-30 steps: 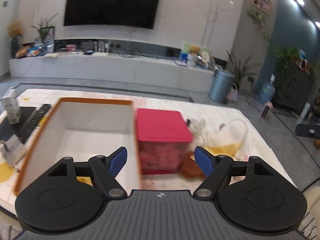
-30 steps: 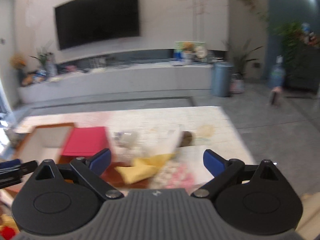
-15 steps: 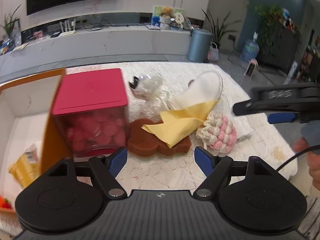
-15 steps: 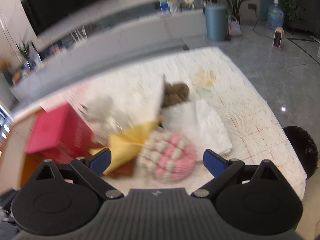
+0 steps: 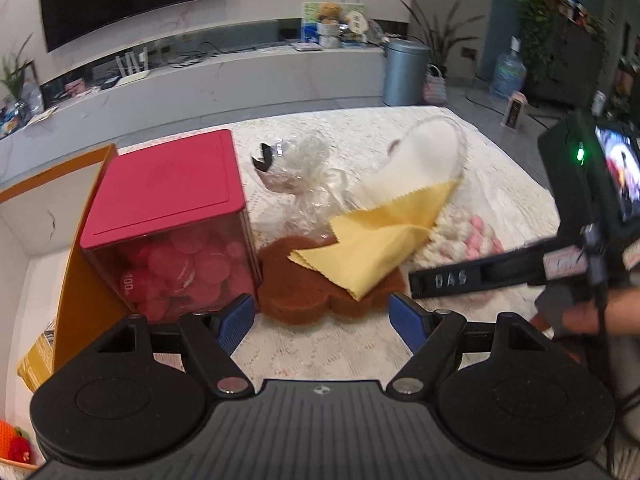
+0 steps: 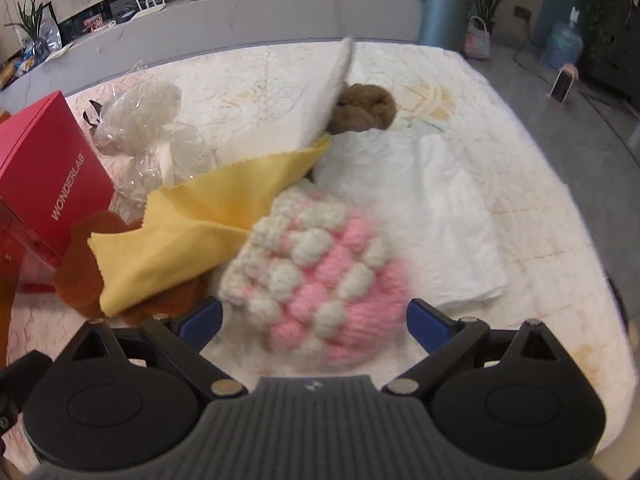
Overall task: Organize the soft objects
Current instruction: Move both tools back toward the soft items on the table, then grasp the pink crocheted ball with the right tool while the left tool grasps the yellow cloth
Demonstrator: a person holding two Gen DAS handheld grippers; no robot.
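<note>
A pink and white knitted ball lies on the table between the open fingers of my right gripper, which is empty. A yellow cloth rests on a brown flower-shaped sponge. A white folded cloth and a brown fuzzy lump lie behind. My left gripper is open and empty, just short of the sponge. The right gripper's body crosses the left wrist view over the knitted ball.
A red-lidded box of pink discs stands left of the sponge, against an orange-rimmed white bin. A crinkled clear plastic bag lies behind. A white lace cloth covers the table; its right edge drops to the floor.
Both grippers moved down and forward toward the pile. The right gripper came in low around the knitted ball. The left view shifted right from the bin to the sponge.
</note>
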